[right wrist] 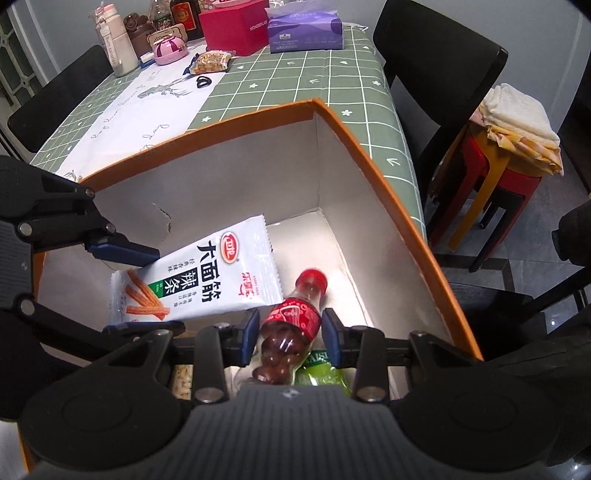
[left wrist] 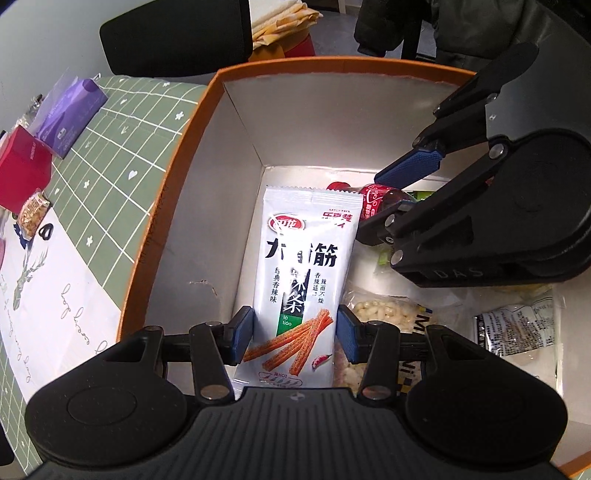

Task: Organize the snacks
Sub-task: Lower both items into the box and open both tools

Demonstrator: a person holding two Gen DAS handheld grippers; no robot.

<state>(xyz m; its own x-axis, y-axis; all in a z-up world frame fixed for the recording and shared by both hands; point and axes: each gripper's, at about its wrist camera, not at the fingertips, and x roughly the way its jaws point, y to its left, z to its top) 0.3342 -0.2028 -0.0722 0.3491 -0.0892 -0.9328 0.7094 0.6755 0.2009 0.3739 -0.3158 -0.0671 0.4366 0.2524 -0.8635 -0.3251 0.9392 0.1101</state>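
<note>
1. Left gripper (left wrist: 294, 332) clamped on the white spicy-strip packet (left wrist: 301, 273), blue pads pressing both side edges near its bottom end; the packet hangs lengthwise inside the orange box (left wrist: 177, 177), its top end pointing towards the far white wall.
2. Right gripper (right wrist: 290, 338) clamped on the little cola-shaped candy bottle (right wrist: 291, 325), pads snug on either side of the red label; red cap points away, dark round sweets visible through the clear body nearer the camera.
3. Both grippers are inside the box together; in the right view the packet sits just left of the bottle, its corner overlapping the bottle's shoulder; whether they touch, hard to call.
4. Beneath the bottle, a green packet (right wrist: 325, 373); beneath the left gripper, a clear bag of pale nuts (left wrist: 380, 310); further right on the box floor, a silver-and-black sachet (left wrist: 517, 328).
5. Outside the box, the green grid tablecloth (right wrist: 295, 88); on it at the far end a red box (right wrist: 236, 26), a purple tissue pack (right wrist: 304, 31) beside it, a small snack bag (right wrist: 212, 61) in front; black chair (right wrist: 439, 62) to the right.
</note>
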